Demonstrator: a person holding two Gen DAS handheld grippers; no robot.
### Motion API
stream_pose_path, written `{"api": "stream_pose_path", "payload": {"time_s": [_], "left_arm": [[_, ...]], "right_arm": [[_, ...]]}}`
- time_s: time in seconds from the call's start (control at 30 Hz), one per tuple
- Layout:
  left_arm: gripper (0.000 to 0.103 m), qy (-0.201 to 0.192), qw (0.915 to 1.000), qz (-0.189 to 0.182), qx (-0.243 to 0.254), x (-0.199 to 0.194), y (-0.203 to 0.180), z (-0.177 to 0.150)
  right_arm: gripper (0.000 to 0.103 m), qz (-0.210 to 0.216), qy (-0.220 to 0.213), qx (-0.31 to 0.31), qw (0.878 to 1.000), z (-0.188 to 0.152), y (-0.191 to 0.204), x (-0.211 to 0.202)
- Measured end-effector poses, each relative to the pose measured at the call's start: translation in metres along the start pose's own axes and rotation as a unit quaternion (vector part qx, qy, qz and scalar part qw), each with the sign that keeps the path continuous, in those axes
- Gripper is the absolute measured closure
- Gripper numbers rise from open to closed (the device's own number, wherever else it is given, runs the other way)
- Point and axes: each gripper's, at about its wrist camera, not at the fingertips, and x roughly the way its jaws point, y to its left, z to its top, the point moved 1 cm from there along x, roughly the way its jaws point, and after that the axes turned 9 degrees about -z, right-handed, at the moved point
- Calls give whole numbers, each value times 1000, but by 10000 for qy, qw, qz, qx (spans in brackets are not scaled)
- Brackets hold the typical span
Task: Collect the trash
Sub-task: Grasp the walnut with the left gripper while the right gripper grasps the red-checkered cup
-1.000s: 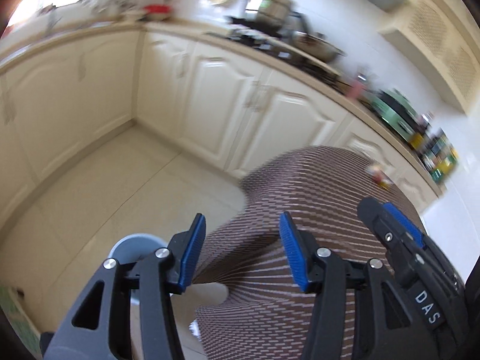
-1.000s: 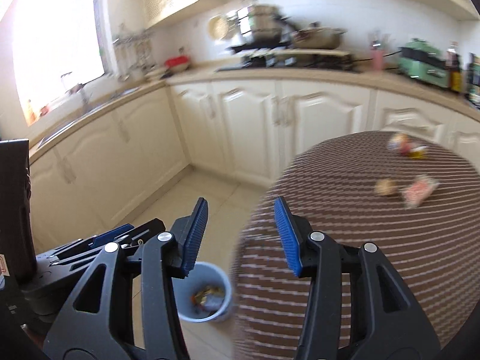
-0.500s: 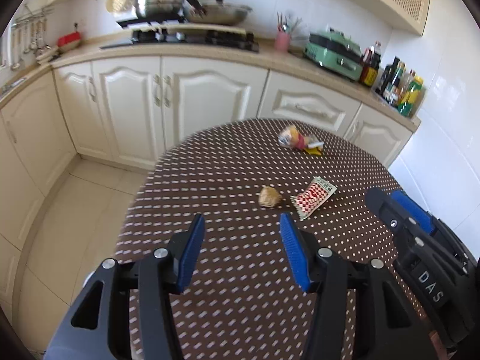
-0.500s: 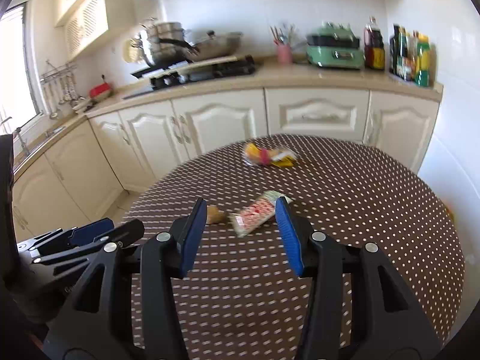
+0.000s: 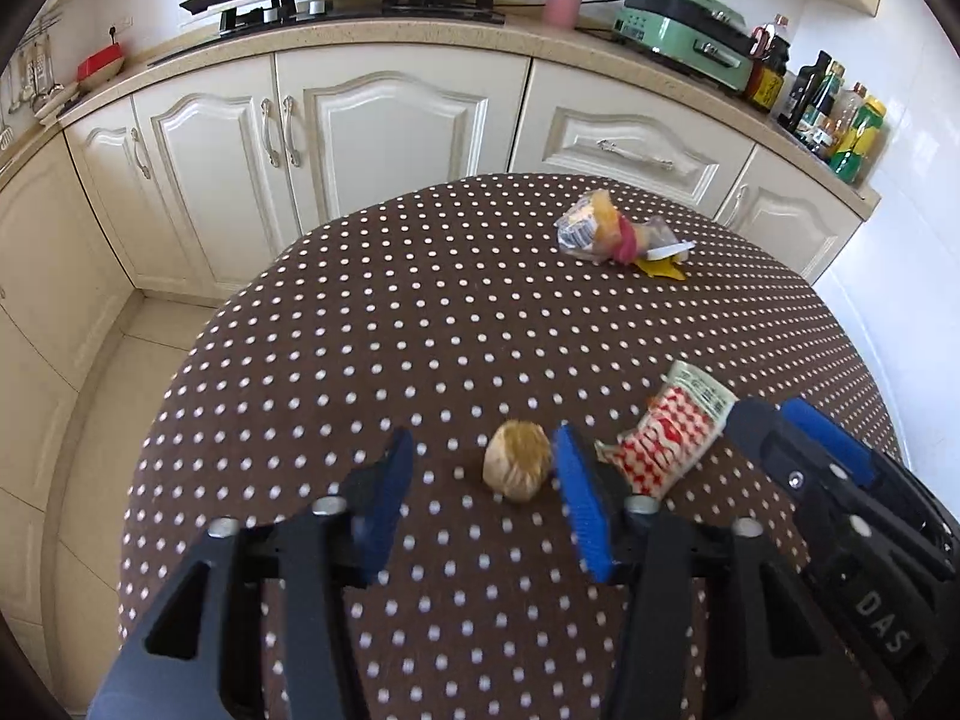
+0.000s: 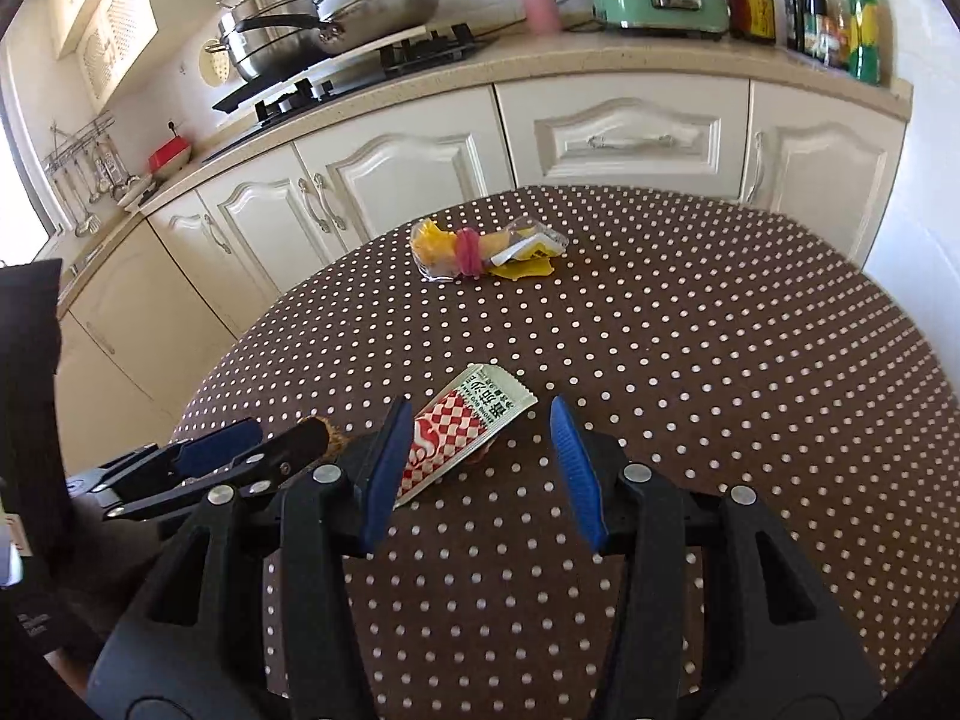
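A round table with a brown polka-dot cloth holds three pieces of trash. A crumpled tan paper ball lies between the fingers of my open left gripper, nearer its right finger. A red-and-white checked wrapper lies beside it; my open right gripper hovers over its right end. A clear bag with yellow and pink scraps lies at the table's far side. In the right wrist view the left gripper hides most of the ball.
Cream kitchen cabinets and a counter run behind the table, with a stove and pots, a pink utensil cup, a green appliance and bottles. Tiled floor lies to the left.
Both grippers swung from the floor and bin up over the table, then moved forward and down to the paper ball and the checked wrapper. Both stayed open.
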Motion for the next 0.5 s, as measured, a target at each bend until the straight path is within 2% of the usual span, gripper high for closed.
{"api": "stream_pose_path", "payload": {"time_s": [0.03, 0.1, 0.33, 0.5], "left_arm": [[77, 24, 9999, -151, -17, 4, 0, 1], [83, -34, 9997, -232, 7, 2, -2, 1], [84, -366, 9986, -279, -276, -17, 16, -1], [84, -403, 9981, -292, -376, -26, 26, -6]], "right_arm": [[55, 42, 42, 30, 10000, 1, -2, 3], [55, 121, 132, 84, 9998, 2, -3, 8], [55, 168, 348, 90, 9992, 6, 4, 24], [57, 125, 521, 266, 9982, 8, 0, 38]]}}
